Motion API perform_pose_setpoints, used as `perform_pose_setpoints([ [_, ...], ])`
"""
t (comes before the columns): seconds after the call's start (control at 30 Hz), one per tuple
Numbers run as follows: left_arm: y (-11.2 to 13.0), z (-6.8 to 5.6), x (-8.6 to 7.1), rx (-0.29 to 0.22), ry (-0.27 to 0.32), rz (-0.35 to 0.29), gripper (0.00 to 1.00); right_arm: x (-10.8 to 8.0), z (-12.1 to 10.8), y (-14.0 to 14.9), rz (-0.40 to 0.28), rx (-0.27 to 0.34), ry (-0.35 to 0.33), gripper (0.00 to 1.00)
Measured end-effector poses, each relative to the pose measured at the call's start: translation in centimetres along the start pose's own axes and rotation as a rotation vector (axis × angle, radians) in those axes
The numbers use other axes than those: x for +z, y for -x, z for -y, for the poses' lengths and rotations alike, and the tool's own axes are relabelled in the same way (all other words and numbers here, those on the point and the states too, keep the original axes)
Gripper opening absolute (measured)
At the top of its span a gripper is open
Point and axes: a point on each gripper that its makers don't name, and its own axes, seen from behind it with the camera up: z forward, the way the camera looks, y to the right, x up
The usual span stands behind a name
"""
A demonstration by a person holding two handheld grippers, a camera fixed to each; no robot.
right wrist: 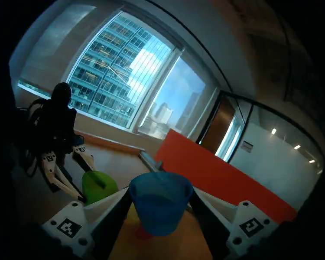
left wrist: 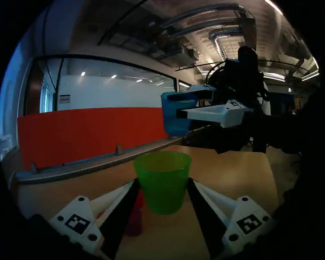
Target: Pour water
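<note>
In the left gripper view, a translucent green cup [left wrist: 162, 184] stands upright between my left gripper's [left wrist: 163, 182] fingers, which are shut on its sides low over the wooden table [left wrist: 232, 173]. Beyond and above it, my right gripper [left wrist: 184, 104] holds a blue cup [left wrist: 176, 113] in the air, roughly upright. In the right gripper view, the blue cup [right wrist: 160, 208] sits clamped in my right gripper [right wrist: 160, 195], and its inside looks dark, as if liquid is in it. The green cup [right wrist: 98, 185] is lower left there, held by the left gripper [right wrist: 91, 184].
Small red and purple objects [left wrist: 135, 219] lie on the table under the left finger. An orange partition [left wrist: 89, 132] with a metal rail runs along the table's far edge. A person in dark clothes [right wrist: 58, 117] stands at the table in front of large windows.
</note>
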Motion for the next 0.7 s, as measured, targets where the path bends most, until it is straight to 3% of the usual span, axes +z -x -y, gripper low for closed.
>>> perform_pose_setpoints([
  [0.7,-0.4,-1.1,0.2,0.006,0.019,-0.006,0.79,1.1,-2.5,-2.6,-0.022,-0.207,0.019,0.91],
])
